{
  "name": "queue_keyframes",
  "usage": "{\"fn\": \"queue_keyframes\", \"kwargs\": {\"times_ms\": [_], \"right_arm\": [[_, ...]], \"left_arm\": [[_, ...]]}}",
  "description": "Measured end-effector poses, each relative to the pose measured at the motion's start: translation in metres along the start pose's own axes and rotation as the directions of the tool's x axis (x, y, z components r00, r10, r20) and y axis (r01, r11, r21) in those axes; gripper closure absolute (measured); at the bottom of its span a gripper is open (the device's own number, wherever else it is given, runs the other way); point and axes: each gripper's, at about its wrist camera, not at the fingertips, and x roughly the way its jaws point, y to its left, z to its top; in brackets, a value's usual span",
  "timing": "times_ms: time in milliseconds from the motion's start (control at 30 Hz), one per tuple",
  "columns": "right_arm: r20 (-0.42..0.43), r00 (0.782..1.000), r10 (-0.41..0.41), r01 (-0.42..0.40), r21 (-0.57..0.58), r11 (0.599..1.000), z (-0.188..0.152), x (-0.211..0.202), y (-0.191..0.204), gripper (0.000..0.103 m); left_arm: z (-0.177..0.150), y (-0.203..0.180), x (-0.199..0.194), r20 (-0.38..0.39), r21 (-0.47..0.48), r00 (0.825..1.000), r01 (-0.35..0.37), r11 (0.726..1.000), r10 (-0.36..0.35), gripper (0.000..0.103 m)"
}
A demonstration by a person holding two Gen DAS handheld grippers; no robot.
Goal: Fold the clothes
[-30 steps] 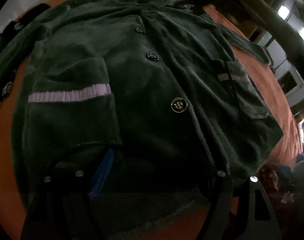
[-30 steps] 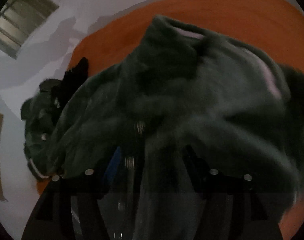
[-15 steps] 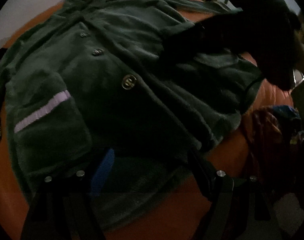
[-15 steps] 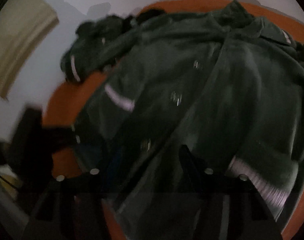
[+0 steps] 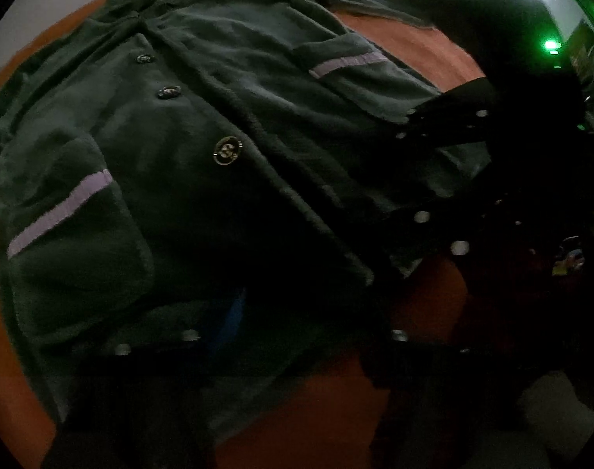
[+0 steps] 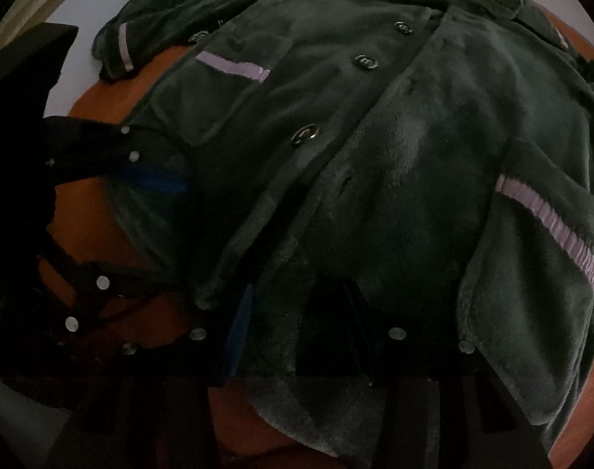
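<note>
A green jacket [image 5: 203, 203] lies buttoned, front up, on my orange tabletop [image 5: 328, 402]. My left tool [image 5: 293, 336] and right tool [image 6: 297, 332] both gape wide over its hem.

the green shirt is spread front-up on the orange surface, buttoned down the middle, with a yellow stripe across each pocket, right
Not quite: the stripes are pale lilac, not yellow. The right wrist view shows one across each pocket of the green shirt. The rest holds: it lies front-up on the orange surface, with buttons down the middle.
</note>
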Motion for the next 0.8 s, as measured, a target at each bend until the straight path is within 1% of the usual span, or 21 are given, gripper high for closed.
{"fn": "queue_keyframes", "kwargs": {"times_ms": [33,67,100,133,200,233,333,400,467,533,600,667,733,800], "right_arm": [[-0.003,1.000,-0.008,0.008,0.006,1.000,0.001,0.001,-0.002,0.064],[-0.007,1.000,-0.015,0.015,0.012,1.000,0.001,0.003,-0.003,0.068],[-0.012,1.000,-0.021,0.021,0.020,1.000,0.002,0.005,-0.006,0.072],[-0.017,1.000,-0.025,0.025,0.029,0.999,0.003,0.006,-0.008,0.078],[-0.013,1.000,-0.028,0.029,0.042,0.999,0.005,0.002,-0.011,0.087],[-0.009,1.000,-0.026,0.027,0.044,0.999,0.006,-0.002,-0.012,0.089],[0.013,1.000,-0.022,0.021,0.043,0.999,0.007,-0.014,-0.008,0.090],[0.022,1.000,-0.022,0.021,0.042,0.999,0.006,-0.020,-0.006,0.090],[0.013,1.000,-0.017,0.017,0.053,0.998,0.007,-0.024,-0.007,0.090],[-0.008,1.000,0.009,-0.009,0.084,0.996,0.014,-0.024,-0.012,0.090],[-0.026,0.999,0.018,-0.016,0.103,0.995,0.021,-0.022,-0.014,0.090],[-0.029,1.000,0.007,-0.004,0.110,0.994,0.026,-0.021,-0.012,0.085],[0.001,0.998,-0.065,0.065,0.074,0.995,0.027,-0.030,-0.006,0.070],[0.032,0.992,-0.125,0.123,0.051,0.991,0.027,-0.038,-0.002,0.067]], "left_arm": [[0.000,0.000,0.000,0.000,-0.002,1.000,0.007,1.000,-0.007,0.069],[-0.001,0.000,0.000,-0.002,-0.007,1.000,0.016,1.000,-0.016,0.074],[-0.001,0.000,0.000,-0.003,-0.012,1.000,0.024,1.000,-0.024,0.090],[-0.001,0.000,-0.001,0.001,-0.020,1.000,0.022,1.000,-0.022,0.098],[-0.002,0.001,-0.005,0.010,-0.029,1.000,0.016,0.999,-0.015,0.098],[-0.002,0.000,-0.007,0.015,-0.030,1.000,0.011,0.999,-0.011,0.099],[-0.005,-0.001,-0.015,0.018,-0.031,1.000,-0.014,0.999,0.014,0.099],[-0.006,-0.007,-0.016,0.009,-0.025,0.999,-0.046,0.999,0.047,0.098],[-0.002,-0.008,-0.018,-0.004,-0.021,0.998,-0.064,0.998,0.064,0.088],[0.000,-0.009,-0.022,-0.007,-0.012,0.996,-0.084,0.996,0.084,0.057],[0.000,-0.011,-0.030,0.020,0.006,0.994,-0.107,0.994,0.107,0.047],[0.001,-0.012,-0.036,0.039,0.006,0.992,-0.120,0.993,0.119,0.044],[0.001,-0.012,-0.040,0.046,0.006,0.989,-0.140,0.990,0.140,0.044],[-0.002,-0.015,-0.041,0.060,0.033,0.984,-0.172,0.984,0.170,0.043]]}}
